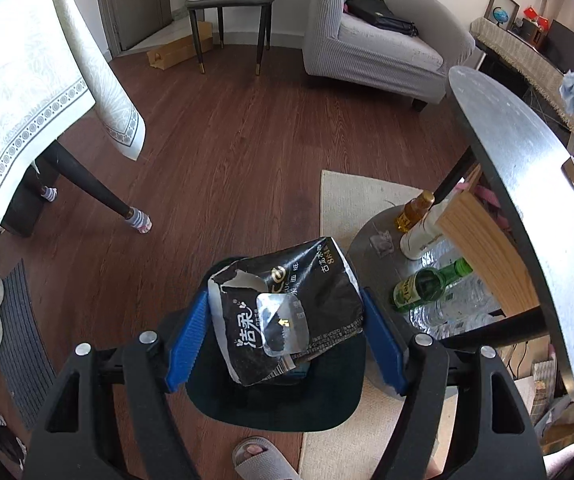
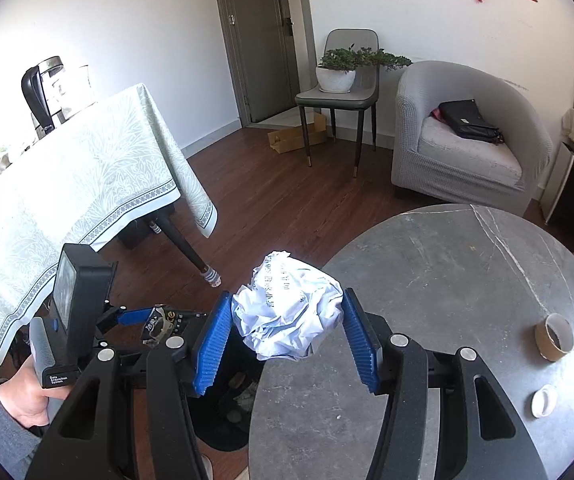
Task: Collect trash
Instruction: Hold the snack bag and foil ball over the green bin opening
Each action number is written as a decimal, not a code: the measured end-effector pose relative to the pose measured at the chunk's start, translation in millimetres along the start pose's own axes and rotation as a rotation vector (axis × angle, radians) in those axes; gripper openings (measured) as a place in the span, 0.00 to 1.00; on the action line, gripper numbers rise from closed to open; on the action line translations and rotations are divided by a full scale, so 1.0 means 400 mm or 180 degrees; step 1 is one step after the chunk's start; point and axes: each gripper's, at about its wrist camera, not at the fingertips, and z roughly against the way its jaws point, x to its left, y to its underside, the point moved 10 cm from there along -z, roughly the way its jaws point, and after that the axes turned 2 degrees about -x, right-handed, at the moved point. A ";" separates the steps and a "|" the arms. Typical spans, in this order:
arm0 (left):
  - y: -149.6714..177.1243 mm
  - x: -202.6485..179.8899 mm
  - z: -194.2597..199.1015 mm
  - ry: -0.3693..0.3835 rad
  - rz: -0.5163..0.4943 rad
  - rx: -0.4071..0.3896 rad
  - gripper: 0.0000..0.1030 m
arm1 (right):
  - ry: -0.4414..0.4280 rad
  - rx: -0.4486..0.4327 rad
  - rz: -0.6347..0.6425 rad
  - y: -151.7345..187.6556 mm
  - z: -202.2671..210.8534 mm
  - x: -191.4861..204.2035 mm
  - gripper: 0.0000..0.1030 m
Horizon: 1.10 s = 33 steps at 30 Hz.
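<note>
Two pieces of trash are in hand, one per gripper, and the step in hand appears to be the drop into the black bin (image 1: 275, 396).

Left gripper (image 1: 287, 336): its blue fingers (image 1: 189, 344) are set fairly wide and clamp a crumpled black tissue wrapper (image 1: 287, 312) between them. The wrapper fills the gap from 9 to 3 o'clock and hangs directly over the bin mouth, which shows at 6 o'clock beneath it. Recommended: open fully and let it fall straight down; no sideways travel seems needed.

Right gripper (image 2: 287, 340): its fingers (image 2: 213, 344) hold a crumpled white paper ball (image 2: 287, 308), pressed at 9 and 3 o'clock. The ball sits over the tabletop (image 2: 467, 280) edge, with the bin at 7 o'clock below. Recommended: shift toward 7 o'clock before release, or the ball may land on the tabletop.
</note>
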 end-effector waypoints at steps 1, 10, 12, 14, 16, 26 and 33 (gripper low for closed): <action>0.017 0.004 -0.017 0.0010 -0.0013 0.0092 0.73 | -0.0008 0.0022 0.0036 0.002 -0.008 0.013 0.54; 0.130 0.044 -0.107 -0.0031 -0.0001 0.0642 0.74 | -0.0080 0.0170 0.0212 0.026 -0.071 0.111 0.54; 0.143 0.047 -0.113 0.0000 0.0015 0.0728 0.76 | -0.0092 0.0195 0.0236 0.029 -0.082 0.126 0.54; 0.149 0.049 -0.115 0.0025 0.0018 0.0761 0.78 | -0.0106 0.0213 0.0252 0.030 -0.093 0.139 0.54; 0.149 0.053 -0.111 0.0017 0.0008 0.0750 0.78 | -0.0120 0.0226 0.0262 0.028 -0.104 0.145 0.54; 0.141 0.089 -0.094 0.0084 0.0119 0.0712 0.82 | -0.0145 0.0261 0.0279 0.025 -0.137 0.172 0.54; 0.101 0.136 -0.044 0.0053 0.0312 0.0455 0.77 | -0.0151 0.0300 0.0301 0.030 -0.160 0.193 0.54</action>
